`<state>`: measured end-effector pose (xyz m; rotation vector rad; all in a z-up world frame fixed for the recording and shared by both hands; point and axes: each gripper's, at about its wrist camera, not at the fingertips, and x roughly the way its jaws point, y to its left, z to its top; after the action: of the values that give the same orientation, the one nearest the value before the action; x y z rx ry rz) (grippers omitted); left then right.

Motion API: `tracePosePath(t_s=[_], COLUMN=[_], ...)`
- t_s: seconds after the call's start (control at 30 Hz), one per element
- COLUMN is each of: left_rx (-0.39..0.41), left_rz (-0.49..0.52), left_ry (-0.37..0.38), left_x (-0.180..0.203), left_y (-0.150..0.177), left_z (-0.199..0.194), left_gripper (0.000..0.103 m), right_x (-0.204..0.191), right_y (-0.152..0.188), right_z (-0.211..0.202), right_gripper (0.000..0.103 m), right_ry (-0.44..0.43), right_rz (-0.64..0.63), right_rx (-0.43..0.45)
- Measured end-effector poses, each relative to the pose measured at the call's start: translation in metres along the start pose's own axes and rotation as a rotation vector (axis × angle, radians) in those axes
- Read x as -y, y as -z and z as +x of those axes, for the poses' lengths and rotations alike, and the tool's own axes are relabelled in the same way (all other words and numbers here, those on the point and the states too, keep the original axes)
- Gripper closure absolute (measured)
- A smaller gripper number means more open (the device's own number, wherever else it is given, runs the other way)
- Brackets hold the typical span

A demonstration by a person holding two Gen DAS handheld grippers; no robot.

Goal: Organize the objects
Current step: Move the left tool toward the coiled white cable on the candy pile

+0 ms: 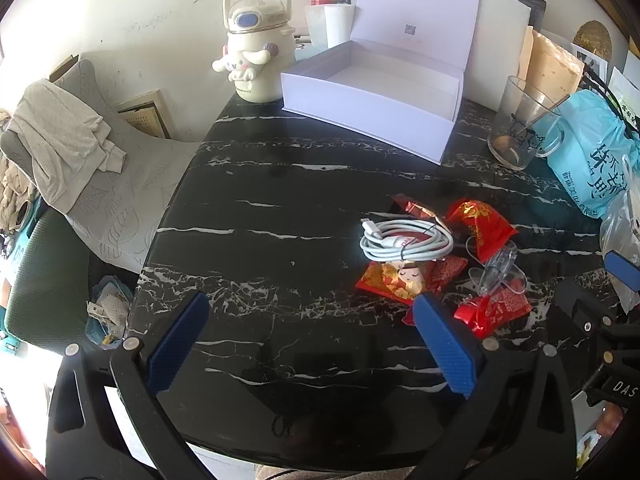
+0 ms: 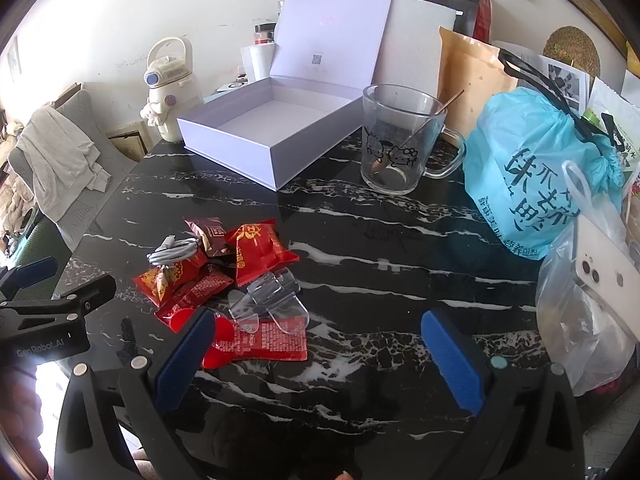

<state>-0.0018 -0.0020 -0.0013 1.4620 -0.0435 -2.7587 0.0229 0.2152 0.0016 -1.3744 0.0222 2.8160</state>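
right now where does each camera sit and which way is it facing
Left wrist: on the left gripper, low over the black marble table, facing the open white box; both blue fingers show, spread.
Right wrist: on the right gripper, facing the glass mug and box; own fingers spread, left gripper at left edge.
Shared: box, coiled cable, red snack packets.

Coiled white cable (image 1: 406, 242) lies atop red snack packets (image 1: 404, 280).

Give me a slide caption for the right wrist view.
Open right gripper hovers near snack packets before empty white box.
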Motion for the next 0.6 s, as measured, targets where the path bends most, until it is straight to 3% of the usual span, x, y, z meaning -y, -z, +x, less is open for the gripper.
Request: tracePosePath(t_s=[0.6], left_rx=[-0.010], left_rz=[-0.016], left_ry=[0.030], left_x=[-0.0058], left_y=[0.0002], left_z=[0.0012], left_gripper=[0.000], right_x=[-0.0028], right_y=[0.0005], right_z=[0.0024], right_gripper=[0.001], right_ry=[-0.007], right_rz=[-0.006], right_rx=[-0.008])
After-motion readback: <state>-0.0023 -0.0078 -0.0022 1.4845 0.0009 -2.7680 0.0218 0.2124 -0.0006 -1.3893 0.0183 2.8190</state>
